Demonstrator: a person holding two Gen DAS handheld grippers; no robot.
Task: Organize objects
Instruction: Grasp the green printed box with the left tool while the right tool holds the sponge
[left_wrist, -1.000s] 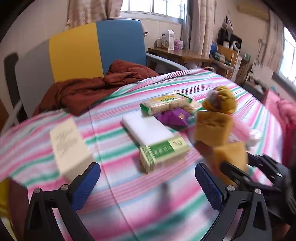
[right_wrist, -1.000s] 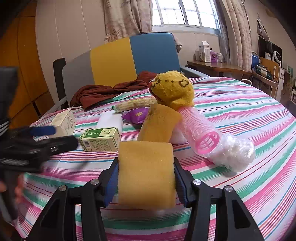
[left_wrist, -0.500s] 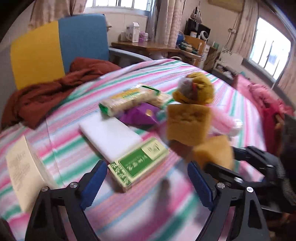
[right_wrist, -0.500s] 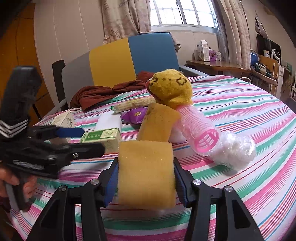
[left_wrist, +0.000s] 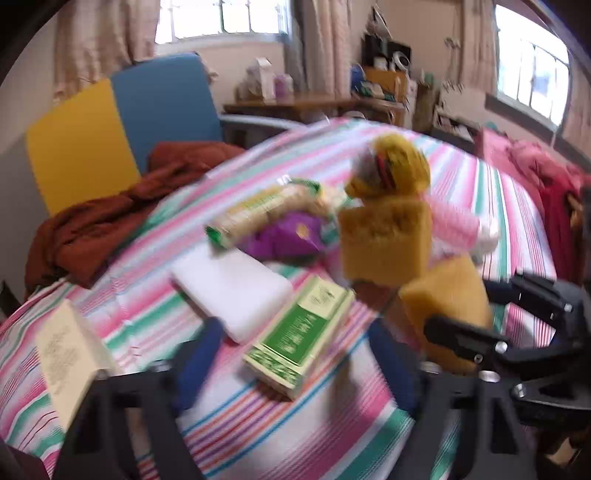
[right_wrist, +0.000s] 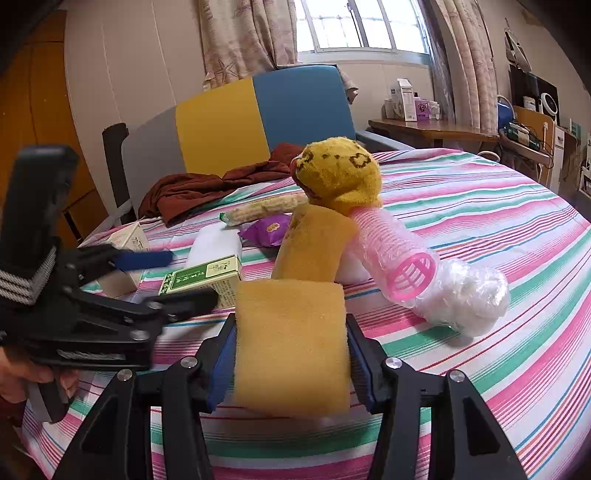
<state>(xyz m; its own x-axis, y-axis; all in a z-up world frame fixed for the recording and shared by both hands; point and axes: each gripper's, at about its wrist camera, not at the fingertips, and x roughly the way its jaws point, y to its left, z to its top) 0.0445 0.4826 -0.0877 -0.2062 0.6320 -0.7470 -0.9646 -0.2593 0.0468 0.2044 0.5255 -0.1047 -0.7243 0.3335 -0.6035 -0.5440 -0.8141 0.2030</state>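
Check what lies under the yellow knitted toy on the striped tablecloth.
The yellow knitted toy rests on an upright sponge and the pink hair roller. Whatever sits behind that sponge, beneath the toy, is covered.

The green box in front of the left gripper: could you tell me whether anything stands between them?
Nothing visible does: the green box lies just beyond the closing left gripper, its near end between the fingers, pads not touching.

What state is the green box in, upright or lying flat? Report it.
Lying flat. The green box rests on its broad side on the striped tablecloth, its green label facing up, beside the white block.
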